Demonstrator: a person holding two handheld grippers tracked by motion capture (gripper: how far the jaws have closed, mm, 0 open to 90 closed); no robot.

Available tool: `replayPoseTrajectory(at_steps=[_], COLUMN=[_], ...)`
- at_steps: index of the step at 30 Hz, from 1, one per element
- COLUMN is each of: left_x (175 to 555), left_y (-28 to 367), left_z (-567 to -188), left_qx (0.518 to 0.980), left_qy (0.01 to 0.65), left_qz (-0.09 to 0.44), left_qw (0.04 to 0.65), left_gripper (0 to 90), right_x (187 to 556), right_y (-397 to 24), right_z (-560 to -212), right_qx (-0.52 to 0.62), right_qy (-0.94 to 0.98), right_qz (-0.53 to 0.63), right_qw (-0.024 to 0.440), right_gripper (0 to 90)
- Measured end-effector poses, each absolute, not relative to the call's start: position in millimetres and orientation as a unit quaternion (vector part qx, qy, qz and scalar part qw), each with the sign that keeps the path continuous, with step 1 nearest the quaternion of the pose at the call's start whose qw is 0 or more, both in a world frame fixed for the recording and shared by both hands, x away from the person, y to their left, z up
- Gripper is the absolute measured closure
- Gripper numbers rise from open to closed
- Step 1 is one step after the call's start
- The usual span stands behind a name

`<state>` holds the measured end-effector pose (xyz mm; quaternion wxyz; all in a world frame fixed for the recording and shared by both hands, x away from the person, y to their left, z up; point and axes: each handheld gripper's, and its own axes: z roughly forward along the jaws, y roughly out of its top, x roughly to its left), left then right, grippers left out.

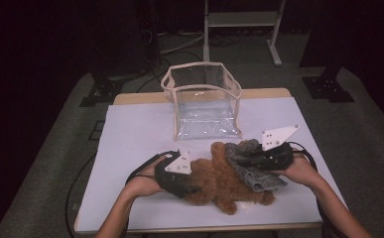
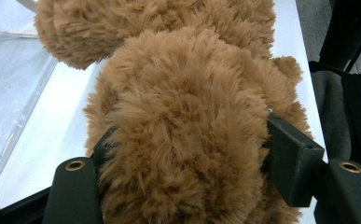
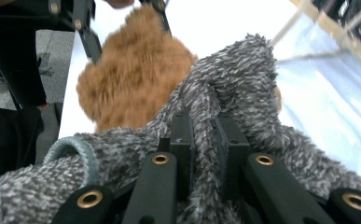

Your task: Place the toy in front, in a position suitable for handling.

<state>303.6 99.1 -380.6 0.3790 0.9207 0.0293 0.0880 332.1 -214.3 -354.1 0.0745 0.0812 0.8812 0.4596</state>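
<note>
**Teddy bear pinned, grey garment pinched above it**

We see the left gripper with its jaws clamped on either side of the fluffy brown plush teddy bear, fur bulging between and over them. That grip looks meant to steady the toy on its side while the other hand works. The right gripper has its jaws clenched on a fold of the knitted grey fuzzy cloth garment, which drapes over the jaws on both sides and reaches on to the bear beyond them. In the high view the left gripper sits at the bear's lower body, and the right gripper holds the garment by its head end; we judge it is being dressed or undressed. Both rest on the white-topped desk. Beyond the jaws, well apart, stands an open clear plastic bag with beige trim, probably where things are stored.
</note>
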Motion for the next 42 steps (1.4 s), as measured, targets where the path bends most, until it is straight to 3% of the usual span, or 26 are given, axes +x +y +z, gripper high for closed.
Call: replayPoseTrajectory(at_steps=[8, 15, 21, 27, 35, 42], left_x=[296.5, 298.8, 305.3, 306.4, 310.6, 299.6], left_y=[97.9, 101.7, 96.3, 61.8, 38.4, 37.9], left_z=[-380.7, -374.8, -354.9, -356.1, -354.9, -353.9], left_qx=[0.923, 0.922, 0.904, 0.917, 0.929, 0.919], left_qy=[0.017, 0.023, 0.040, 0.033, 0.054, 0.003], left_qz=[0.100, 0.093, 0.076, 0.050, 0.037, 0.092], left_qw=[0.372, 0.374, 0.420, 0.393, 0.364, 0.384], left_gripper=[33.3, 31.2, 28.1, 28.5, 37.6, 56.0], right_x=[344.1, 348.5, 320.8, 302.5, 290.5, 295.5], right_y=[-170.5, -213.2, -211.8, -209.2, -212.9, -224.1], right_z=[-351.9, -367.1, -370.6, -372.7, -374.4, -369.6], right_qx=[0.046, 0.116, 0.097, 0.081, 0.070, 0.083], right_qy=[0.893, 0.881, 0.874, 0.867, 0.866, 0.851], right_qz=[0.441, 0.455, 0.472, 0.487, 0.492, 0.514], right_qw=[0.069, 0.053, 0.065, 0.069, 0.060, 0.062], right_gripper=[78.5, 78.6, 79.0, 79.1, 79.1, 79.0])
